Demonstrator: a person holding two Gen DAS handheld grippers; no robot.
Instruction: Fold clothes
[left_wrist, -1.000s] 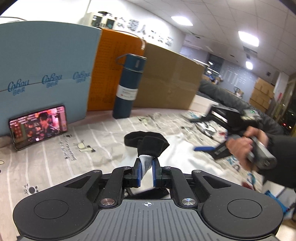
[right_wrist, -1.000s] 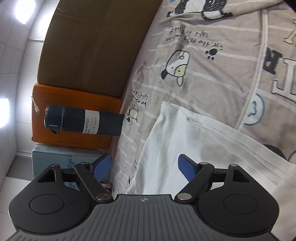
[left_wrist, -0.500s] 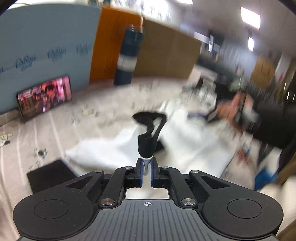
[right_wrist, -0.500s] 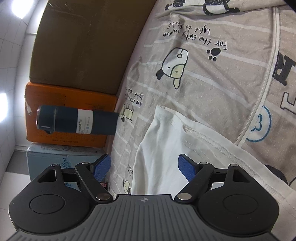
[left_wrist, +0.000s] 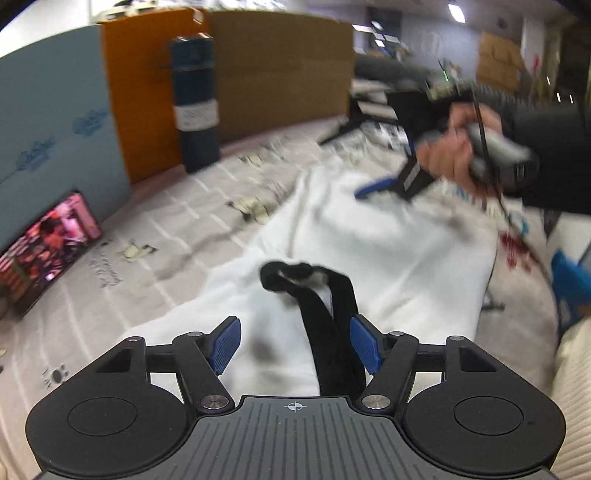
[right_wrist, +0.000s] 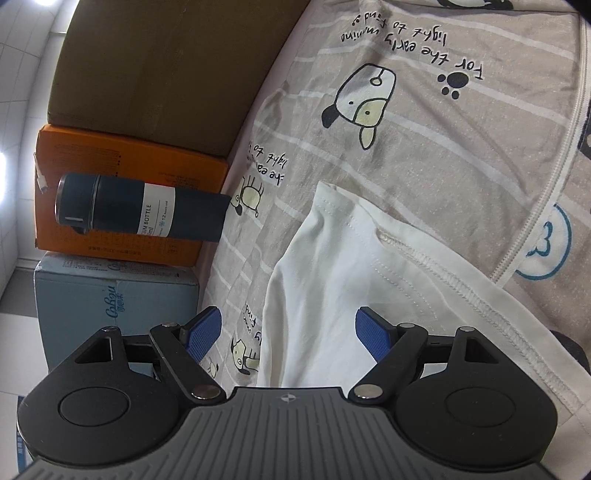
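A white garment (left_wrist: 388, 251) with black trim (left_wrist: 325, 317) lies on the patterned bed sheet. My left gripper (left_wrist: 295, 343) is open just above it; the black trim runs between the blue pads, against the right one. My right gripper (right_wrist: 288, 334) is open over a white sleeve (right_wrist: 332, 280) of the same garment, near its stitched seam. The right gripper (left_wrist: 373, 188) also shows in the left wrist view, held in a hand at the upper right.
A dark blue bottle (left_wrist: 195, 107) stands at the back before an orange box (left_wrist: 144, 92), a brown cardboard box (left_wrist: 280, 66) and a light blue box (left_wrist: 48, 110). A phone (left_wrist: 48, 243) with a lit screen leans at the left. The sheet (right_wrist: 443, 122) has dog prints.
My left gripper opened and let go of the garment's black-and-white part, which now lies on the white cloth. The left view swung right. My right gripper moved slightly nearer the sleeve.
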